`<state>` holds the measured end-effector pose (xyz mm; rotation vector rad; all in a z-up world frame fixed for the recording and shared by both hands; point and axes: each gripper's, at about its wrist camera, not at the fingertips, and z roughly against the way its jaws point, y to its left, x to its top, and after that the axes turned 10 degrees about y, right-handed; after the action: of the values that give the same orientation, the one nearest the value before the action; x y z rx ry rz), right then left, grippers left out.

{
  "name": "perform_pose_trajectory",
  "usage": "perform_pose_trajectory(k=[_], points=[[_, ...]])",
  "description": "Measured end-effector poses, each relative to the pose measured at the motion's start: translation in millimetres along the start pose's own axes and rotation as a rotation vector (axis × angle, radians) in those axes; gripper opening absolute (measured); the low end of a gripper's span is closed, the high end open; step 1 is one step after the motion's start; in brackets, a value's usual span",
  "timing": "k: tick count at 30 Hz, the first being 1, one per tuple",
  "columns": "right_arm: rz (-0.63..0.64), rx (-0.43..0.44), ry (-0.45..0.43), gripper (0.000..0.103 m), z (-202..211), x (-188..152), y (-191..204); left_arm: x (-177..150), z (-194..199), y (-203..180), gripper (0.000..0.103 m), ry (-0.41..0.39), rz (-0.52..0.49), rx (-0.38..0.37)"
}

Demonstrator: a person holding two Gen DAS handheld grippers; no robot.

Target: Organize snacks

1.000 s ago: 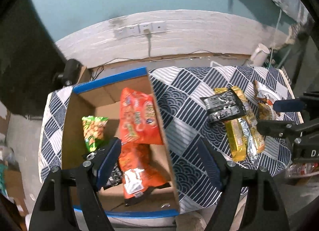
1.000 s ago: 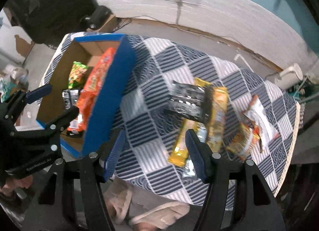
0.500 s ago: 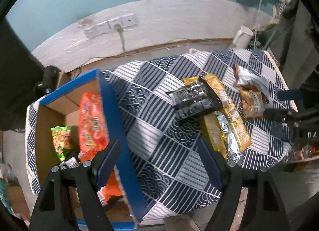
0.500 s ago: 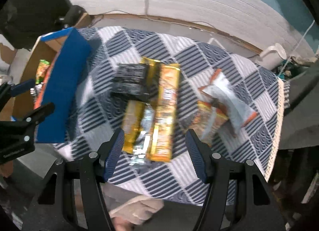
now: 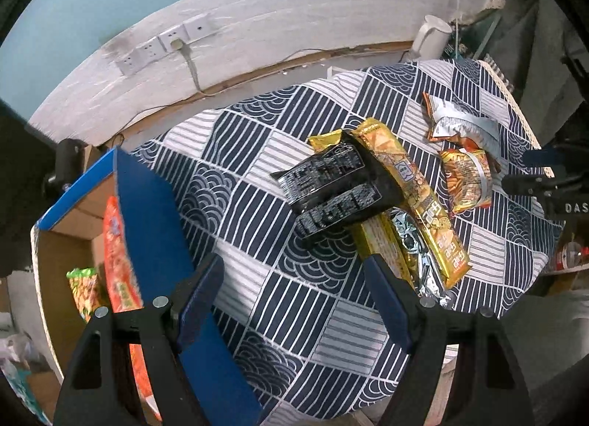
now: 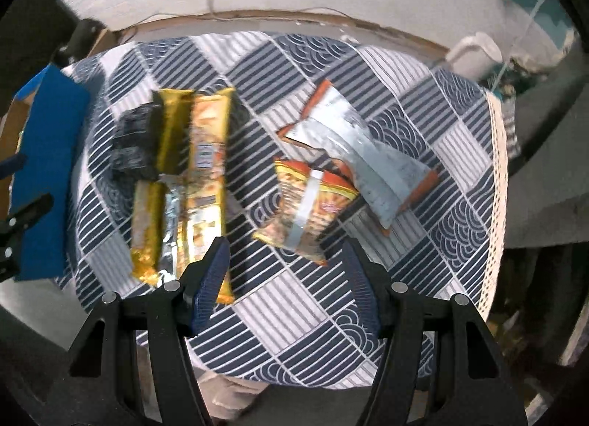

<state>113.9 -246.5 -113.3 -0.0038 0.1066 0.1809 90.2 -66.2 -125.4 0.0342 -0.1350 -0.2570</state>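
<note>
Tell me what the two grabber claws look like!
The left gripper and the right gripper look alike: each has black plastic arms shaped like open frames with cut-out holes, silver round bolts at the joints, and two flat blue pads as fingers. White letters, "DAS", show on the right gripper's body in the left wrist view.

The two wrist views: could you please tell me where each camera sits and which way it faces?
Left wrist: rides the left gripper, above the table's near-left part, looking down and forward at the cardboard box and black packets; its own open fingers show, plus the right gripper at the right edge.
Right wrist: rides the right gripper, facing down over the orange packet and silver bag; its open fingers show.
Shared: the gold packets and patterned tablecloth.
</note>
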Motion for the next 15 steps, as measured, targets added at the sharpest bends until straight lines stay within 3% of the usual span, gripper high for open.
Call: perform_pose_trajectory(k=[15], points=[[-0.105,0.076,0.097,0.064,-60.4,24.0,-18.3,47.5,-47.4,-20.8,0.08,0.056,-0.161,-0.029]])
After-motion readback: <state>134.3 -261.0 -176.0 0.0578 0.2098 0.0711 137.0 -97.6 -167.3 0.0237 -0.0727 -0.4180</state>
